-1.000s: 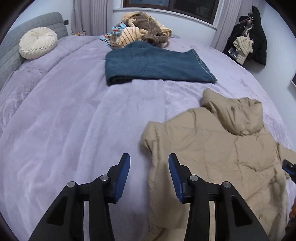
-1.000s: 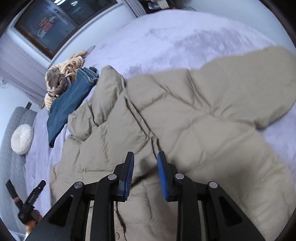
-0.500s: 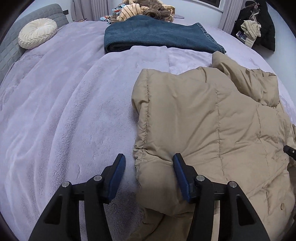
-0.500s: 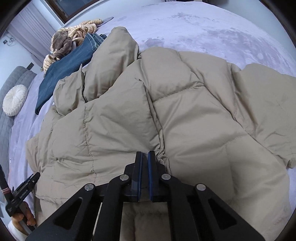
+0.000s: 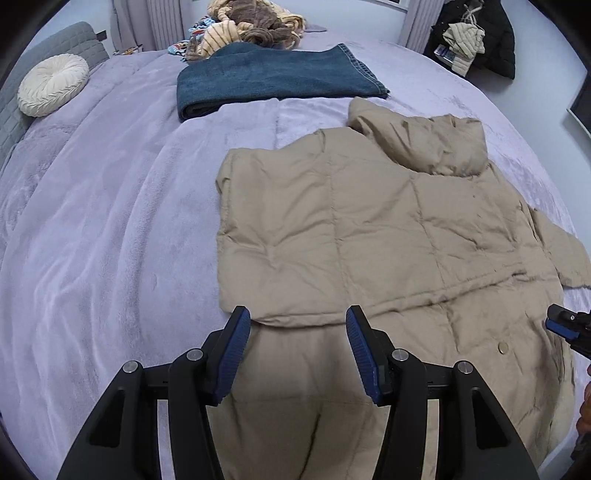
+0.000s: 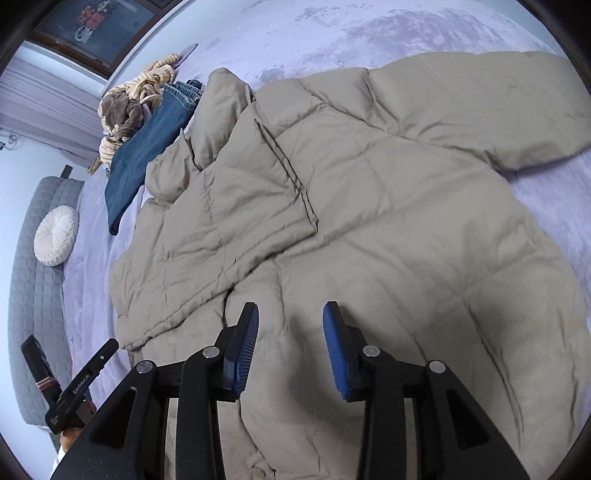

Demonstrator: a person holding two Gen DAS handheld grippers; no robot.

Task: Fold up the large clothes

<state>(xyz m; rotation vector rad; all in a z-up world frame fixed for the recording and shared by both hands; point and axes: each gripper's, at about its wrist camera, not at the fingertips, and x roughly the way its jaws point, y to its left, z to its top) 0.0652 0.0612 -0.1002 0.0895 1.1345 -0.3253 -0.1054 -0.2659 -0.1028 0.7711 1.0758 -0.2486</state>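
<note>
Hovering with jaws apart and empty, the left gripper (image 5: 297, 350) straddles the folded-over sleeve edge of the beige puffer jacket (image 5: 369, 229), which lies flat on the lavender bed (image 5: 110, 221). The right gripper (image 6: 290, 350), equally open, sits over the jacket's body. The jacket's long axis runs away from both grippers toward its hood (image 5: 424, 140); beyond lie folded jeans (image 5: 273, 77).

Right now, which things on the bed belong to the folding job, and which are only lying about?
For the job:
- beige puffer jacket, one side folded over
- left gripper, open
- right gripper, open

Lying about:
- folded jeans
- pile of clothes
- round white cushion
- dark coat hanging
</note>
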